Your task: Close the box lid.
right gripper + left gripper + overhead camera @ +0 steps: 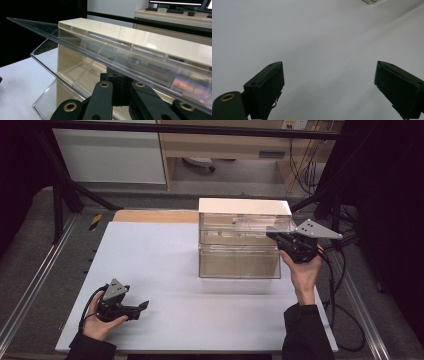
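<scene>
Two grippers over white table (200,315): left (145,305) gapes, right (272,236) pinches clear bin flap (105,58).

**Colours on the table**

The table (165,270) was pale grey-white, with a tan wooden strip (155,216) at its far edge. The bin unit (244,206) had a cream top and clear, colourless bins (82,67). Both grippers, left (142,306) and right (272,236), were black, each topped by a grey plate. The sleeves (305,335) were black.

floor: grey carpet (30,245) | far side: wooden desk (225,142), white cabinet (107,155) | surroundings dim
</scene>
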Action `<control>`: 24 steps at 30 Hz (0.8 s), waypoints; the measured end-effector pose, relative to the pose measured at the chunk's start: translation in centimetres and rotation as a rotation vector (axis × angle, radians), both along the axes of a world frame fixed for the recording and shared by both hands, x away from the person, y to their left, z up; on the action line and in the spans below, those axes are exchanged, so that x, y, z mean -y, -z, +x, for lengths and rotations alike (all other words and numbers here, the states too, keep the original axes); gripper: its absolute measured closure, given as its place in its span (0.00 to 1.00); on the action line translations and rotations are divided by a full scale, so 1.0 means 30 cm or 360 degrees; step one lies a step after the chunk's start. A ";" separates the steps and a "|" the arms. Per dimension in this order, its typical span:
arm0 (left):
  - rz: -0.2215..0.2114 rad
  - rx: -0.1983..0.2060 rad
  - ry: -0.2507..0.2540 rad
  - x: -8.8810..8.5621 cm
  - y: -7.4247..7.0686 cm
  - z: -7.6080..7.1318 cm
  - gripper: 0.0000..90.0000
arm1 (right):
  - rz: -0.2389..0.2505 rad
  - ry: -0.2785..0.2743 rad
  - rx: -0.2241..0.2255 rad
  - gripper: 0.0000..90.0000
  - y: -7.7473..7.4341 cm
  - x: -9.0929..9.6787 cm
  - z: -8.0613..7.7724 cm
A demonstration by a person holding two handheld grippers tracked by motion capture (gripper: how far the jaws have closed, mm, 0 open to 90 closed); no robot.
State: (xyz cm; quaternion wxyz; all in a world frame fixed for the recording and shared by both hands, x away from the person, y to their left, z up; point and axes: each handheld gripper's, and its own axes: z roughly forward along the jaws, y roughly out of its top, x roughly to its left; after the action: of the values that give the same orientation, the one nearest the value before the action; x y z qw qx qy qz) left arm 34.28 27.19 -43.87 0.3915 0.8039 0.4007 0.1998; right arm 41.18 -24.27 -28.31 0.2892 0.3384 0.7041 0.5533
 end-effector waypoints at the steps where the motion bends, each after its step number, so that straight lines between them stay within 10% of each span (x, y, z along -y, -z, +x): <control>1: -0.0002 0.0004 -0.0003 -0.001 -0.001 0.000 0.10 | 0.0002 0.0000 -0.0005 1.00 0.003 -0.001 -0.001; 24: 0.0039 0.0016 -0.0003 -0.001 0.009 0.005 0.10 | -0.0035 0.0003 -0.0047 1.00 0.035 -0.003 -0.030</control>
State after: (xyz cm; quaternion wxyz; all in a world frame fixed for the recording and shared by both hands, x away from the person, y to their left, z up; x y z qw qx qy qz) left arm 34.42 27.23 -44.15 0.3834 0.8072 0.3971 0.2091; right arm 40.27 -24.19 -29.36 0.2832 0.3440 0.7140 0.5401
